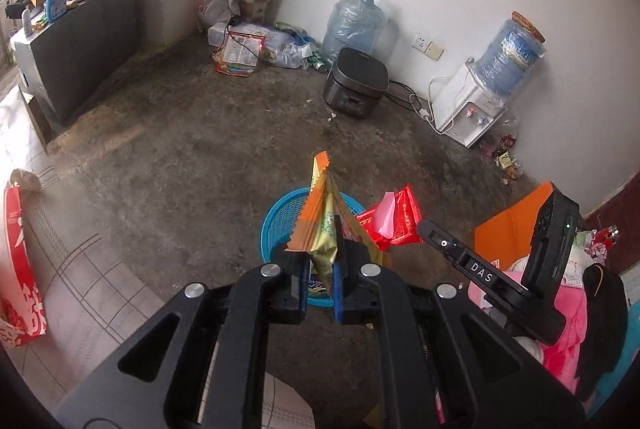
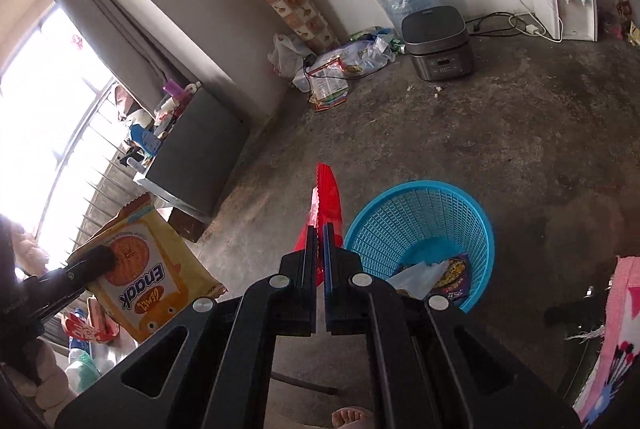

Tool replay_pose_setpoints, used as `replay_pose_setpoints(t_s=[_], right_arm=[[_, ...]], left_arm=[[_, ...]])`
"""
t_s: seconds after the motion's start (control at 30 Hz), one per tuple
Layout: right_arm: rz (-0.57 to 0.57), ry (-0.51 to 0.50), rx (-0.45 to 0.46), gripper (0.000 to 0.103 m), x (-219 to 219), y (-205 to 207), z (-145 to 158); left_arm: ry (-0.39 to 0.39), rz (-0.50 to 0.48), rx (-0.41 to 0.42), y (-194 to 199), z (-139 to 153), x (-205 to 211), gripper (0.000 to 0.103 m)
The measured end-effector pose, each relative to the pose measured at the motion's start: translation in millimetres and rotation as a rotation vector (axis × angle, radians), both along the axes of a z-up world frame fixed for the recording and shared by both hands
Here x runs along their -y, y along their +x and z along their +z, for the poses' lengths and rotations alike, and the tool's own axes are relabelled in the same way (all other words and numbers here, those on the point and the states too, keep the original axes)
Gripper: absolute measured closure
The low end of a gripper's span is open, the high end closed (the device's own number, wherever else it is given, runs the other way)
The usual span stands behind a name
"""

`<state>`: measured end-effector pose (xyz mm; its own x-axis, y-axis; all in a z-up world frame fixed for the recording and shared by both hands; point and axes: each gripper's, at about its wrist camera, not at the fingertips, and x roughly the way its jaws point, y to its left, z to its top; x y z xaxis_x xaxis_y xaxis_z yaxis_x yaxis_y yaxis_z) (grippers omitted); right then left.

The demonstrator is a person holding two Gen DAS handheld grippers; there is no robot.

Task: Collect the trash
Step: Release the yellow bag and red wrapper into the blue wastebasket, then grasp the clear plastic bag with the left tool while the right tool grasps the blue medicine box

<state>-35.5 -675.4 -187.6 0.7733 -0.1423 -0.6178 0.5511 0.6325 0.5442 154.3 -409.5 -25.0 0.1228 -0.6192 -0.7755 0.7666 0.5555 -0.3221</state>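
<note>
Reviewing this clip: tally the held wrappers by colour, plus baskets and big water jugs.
Orange-and-gold wrapper, in the left gripper: 1
Red wrapper, in the right gripper: 1
Blue basket: 1
Water jugs: 2
Total: 5

Orange-and-gold foil snack wrapper [image 1: 322, 225], glossy red plastic wrapper [image 2: 326, 201], turquoise lattice plastic basket [image 2: 424, 229], mottled grey-brown concrete floor [image 1: 192, 157].
</note>
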Motion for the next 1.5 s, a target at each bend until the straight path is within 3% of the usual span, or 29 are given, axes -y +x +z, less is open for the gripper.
replay_pose_setpoints(t_s=[0.17,0.2,0.23,0.3,0.33,0.43,0.6,0.73,0.87,0.97,1.17,1.33,1.5], right_arm=[[-0.078,0.053,-0.084,0.1,38,23,-45],[-0.097,0.055,-0.101,0.1,46,27,-53],[-0.111,0.064,-0.116,0.099,53,32,-63],[-0.139,0.087,-0.169,0.098,66,39,-85],[-0.151,0.104,-0.191,0.093,71,40,-96],[-0.177,0.141,-0.224,0.075,80,38,-116],[-0.161,0.12,-0.219,0.07,69,27,-116],[-0.142,0.062,-0.199,0.068,54,23,-93],[-0.103,-0.045,-0.145,0.062,33,22,-51],[-0.063,-0.145,-0.086,0.052,9,21,-10],[-0.005,-0.367,0.051,0.022,-57,9,69],[0.078,-0.521,0.136,0.01,-118,1,113],[0.169,-0.613,0.169,0.006,-174,0,137]], left_arm=[[0.101,-0.043,-0.007,13,-57,60,0.095],[0.109,-0.044,-0.014,17,-68,70,0.091],[0.122,-0.051,-0.033,21,-80,80,0.075],[0.162,-0.058,-0.06,28,-101,96,0.055],[0.173,-0.042,-0.062,31,-111,100,0.055],[0.174,-0.021,-0.083,38,-118,97,0.054],[0.104,0.0,-0.037,35,-91,82,0.046],[0.042,0.004,0.018,26,-51,66,0.043],[-0.052,0.007,0.075,13,-5,40,0.037],[-0.128,0.02,0.133,2,33,11,0.029],[-0.266,0.077,0.234,-21,98,-71,0.017],[-0.322,0.164,0.28,-33,128,-146,0.01],[-0.306,0.269,0.304,-38,136,-215,0.009]])
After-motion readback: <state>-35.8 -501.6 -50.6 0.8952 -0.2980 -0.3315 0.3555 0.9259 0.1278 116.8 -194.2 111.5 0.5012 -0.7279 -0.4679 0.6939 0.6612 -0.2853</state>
